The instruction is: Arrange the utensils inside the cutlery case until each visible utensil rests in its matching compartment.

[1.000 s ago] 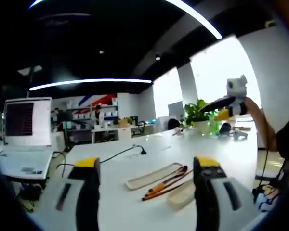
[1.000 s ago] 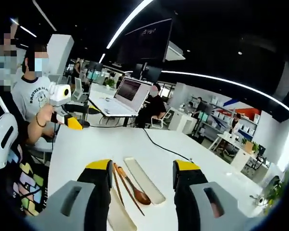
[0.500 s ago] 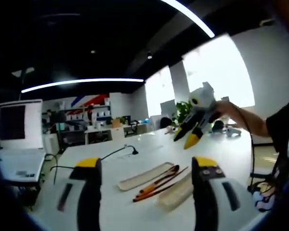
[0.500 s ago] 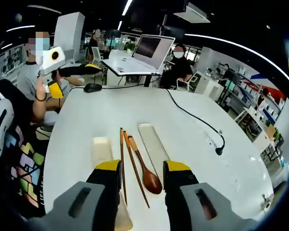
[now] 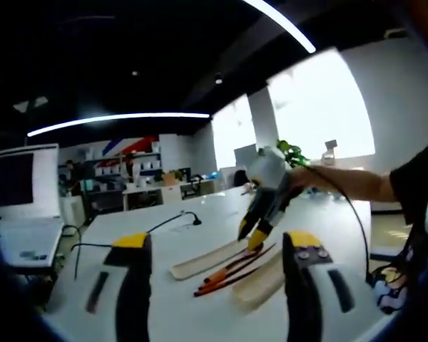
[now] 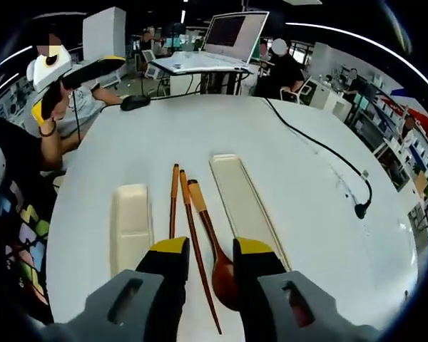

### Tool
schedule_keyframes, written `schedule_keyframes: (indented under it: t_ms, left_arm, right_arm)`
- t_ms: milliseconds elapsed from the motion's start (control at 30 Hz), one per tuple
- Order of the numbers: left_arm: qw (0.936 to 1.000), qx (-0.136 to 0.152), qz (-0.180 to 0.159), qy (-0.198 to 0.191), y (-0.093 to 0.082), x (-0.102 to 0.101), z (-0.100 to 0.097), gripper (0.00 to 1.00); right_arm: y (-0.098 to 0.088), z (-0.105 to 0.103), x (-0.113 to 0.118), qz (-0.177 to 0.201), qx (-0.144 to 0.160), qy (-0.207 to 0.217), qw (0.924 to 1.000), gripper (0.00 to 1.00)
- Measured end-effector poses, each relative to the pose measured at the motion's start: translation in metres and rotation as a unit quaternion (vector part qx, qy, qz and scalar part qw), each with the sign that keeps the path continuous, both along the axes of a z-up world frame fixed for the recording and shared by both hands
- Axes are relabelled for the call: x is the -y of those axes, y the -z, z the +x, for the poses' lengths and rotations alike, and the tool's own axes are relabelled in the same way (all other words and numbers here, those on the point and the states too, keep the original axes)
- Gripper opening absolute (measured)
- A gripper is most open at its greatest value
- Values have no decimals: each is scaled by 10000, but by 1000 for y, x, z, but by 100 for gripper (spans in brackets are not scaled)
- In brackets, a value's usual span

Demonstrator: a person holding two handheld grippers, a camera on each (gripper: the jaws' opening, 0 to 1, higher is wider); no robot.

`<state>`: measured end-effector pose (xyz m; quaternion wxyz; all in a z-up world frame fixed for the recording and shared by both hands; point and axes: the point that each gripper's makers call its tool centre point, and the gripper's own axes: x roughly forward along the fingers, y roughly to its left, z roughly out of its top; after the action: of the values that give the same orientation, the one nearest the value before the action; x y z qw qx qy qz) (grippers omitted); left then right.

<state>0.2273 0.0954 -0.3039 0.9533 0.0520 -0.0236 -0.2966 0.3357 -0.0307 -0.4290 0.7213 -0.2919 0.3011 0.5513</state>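
white table (image 6: 292, 121), landmark for all items below:
- long tray (image 6: 244, 203), mid-table, lying lengthwise, nothing in it; also seen in left gripper view (image 5: 200, 259)
- short tray (image 6: 131, 226), to the side of the long tray, well apart from it, nothing in it
- chopsticks (image 6: 180, 206), 2 pcs, wood, on bare table btw the two trays, tips spreading toward camera
- spoon (image 6: 215, 249), wood, on bare table just beside long tray, next to chopsticks, bowl end nearest camera
- black cable (image 6: 321, 146), runs across table past the long tray, ends in a plug near table edge
- mouse (image 6: 135, 102), black, far end of table
- laptop (image 6: 225, 39), lid up, on next desk beyond table's far end
- right gripper (image 6: 206, 249), low over table, jaws a little apart w/ narrow gap, nothing held; spoon bowl sits in the gap, contact can't tell; in left gripper view (image 5: 251, 236) tips down over spoon end
- left gripper (image 5: 214, 249), off near edge of table, jaws wide apart, nothing btw them; in right gripper view (image 6: 82, 71) held up by a hand beyond table's far corner
- people seated at desks beyond table
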Motion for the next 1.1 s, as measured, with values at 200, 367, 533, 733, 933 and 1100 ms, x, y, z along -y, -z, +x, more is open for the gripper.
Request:
schedule_keyframes:
  t_ms: [200, 367, 533, 733, 933, 1100]
  left_arm:
    - [9999, -121, 47, 28, 8, 3, 2, 78]
    - [9999, -149, 17, -35, 8, -1, 3, 78]
    - [9999, -129, -20, -87, 7, -4, 2, 77]
    - [9998, -142, -91, -134, 5, -5, 3, 76]
    - [9998, -181, -79, -91, 7, -6, 4, 76]
    - [9995, -158, -151, -235, 5, -16, 6, 75]
  right_arm:
    - [9, -10, -8, -15, -272, -280, 9992, 19]
    - [16, -14, -13, -103, -308, -453, 9984, 18]
    - [26, -14, -16, -187, -383, -492, 9979, 16]
    - [37, -11, -15, -303, -473, -429, 9975, 13]
    - [44, -9, -16, -316, -477, -410, 9975, 11]
    - [41, -13, -17, -205, -362, -523, 9978, 3]
